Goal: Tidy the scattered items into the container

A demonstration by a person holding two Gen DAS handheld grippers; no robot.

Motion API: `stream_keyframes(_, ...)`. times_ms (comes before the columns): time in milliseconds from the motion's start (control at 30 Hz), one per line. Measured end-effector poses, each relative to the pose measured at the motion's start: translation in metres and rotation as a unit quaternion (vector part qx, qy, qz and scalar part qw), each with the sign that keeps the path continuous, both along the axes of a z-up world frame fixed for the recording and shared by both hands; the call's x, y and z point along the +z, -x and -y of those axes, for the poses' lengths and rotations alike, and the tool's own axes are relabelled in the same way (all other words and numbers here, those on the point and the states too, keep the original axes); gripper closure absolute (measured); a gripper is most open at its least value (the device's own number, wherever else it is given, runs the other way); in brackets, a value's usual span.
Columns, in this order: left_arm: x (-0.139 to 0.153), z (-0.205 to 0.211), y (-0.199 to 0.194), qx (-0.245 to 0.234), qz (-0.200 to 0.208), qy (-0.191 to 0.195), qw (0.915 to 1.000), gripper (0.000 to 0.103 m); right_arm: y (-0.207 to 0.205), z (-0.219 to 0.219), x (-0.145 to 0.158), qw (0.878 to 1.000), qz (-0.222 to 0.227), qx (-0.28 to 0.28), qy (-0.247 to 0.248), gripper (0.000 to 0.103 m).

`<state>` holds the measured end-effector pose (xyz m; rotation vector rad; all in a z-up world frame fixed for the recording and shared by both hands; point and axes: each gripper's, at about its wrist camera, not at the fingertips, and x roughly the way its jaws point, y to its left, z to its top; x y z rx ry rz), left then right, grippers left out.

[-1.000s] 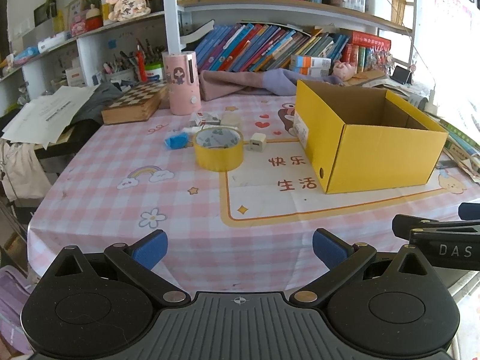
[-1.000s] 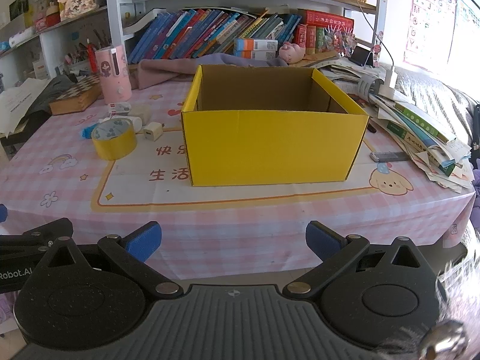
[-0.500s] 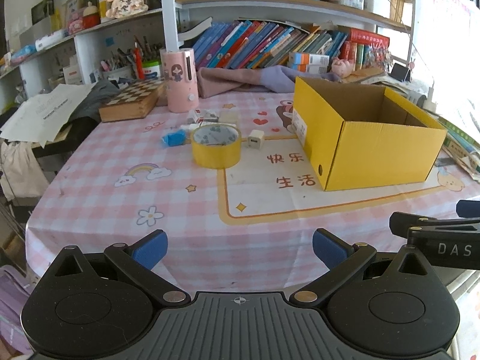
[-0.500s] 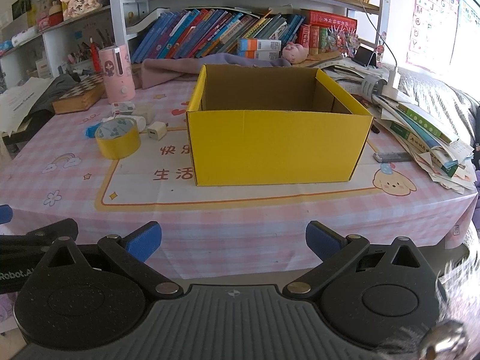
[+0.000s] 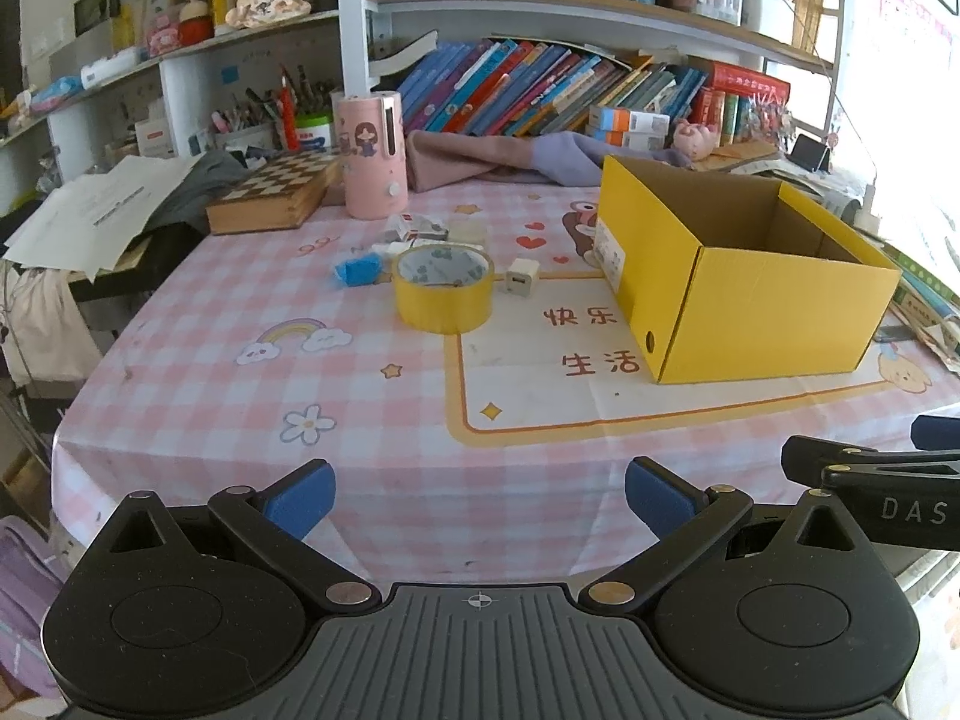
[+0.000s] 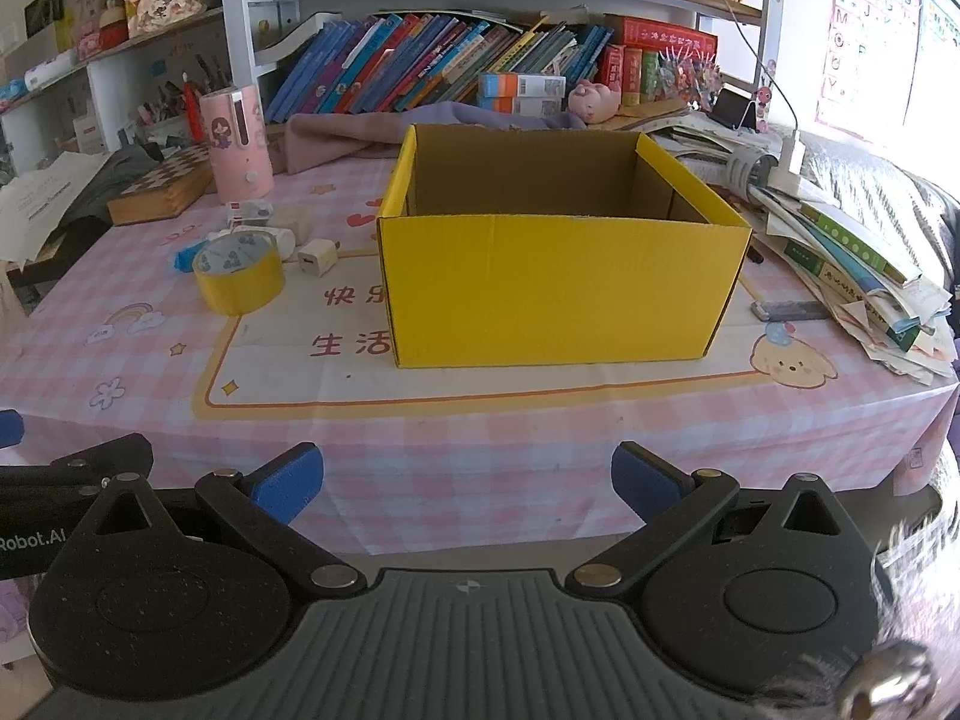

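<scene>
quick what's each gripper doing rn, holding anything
Left gripper: jaws open, holding nothing, short of the table edge.
Right gripper: jaws open, holding nothing, facing the yellow box.

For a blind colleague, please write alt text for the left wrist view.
An open yellow cardboard box stands on a pink checked tablecloth, with a yellow roll of tape, a small white charger cube and a blue crumpled scrap to its left. The open left tongs sit at the near table edge, holding nothing.

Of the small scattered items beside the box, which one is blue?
The crumpled blue piece, lying left of the yellow tape roll; the others nearby are white or cream.
</scene>
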<state>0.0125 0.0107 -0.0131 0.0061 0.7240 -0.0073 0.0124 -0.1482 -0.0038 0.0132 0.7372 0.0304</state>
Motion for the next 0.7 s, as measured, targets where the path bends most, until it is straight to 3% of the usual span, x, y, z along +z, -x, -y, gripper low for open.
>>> stream_keyframes(700,0.001,-0.013,0.006,0.006,0.004,-0.006,1.0,0.0,0.001,-0.014,0.001,1.0,-0.002,0.021,0.004,0.0)
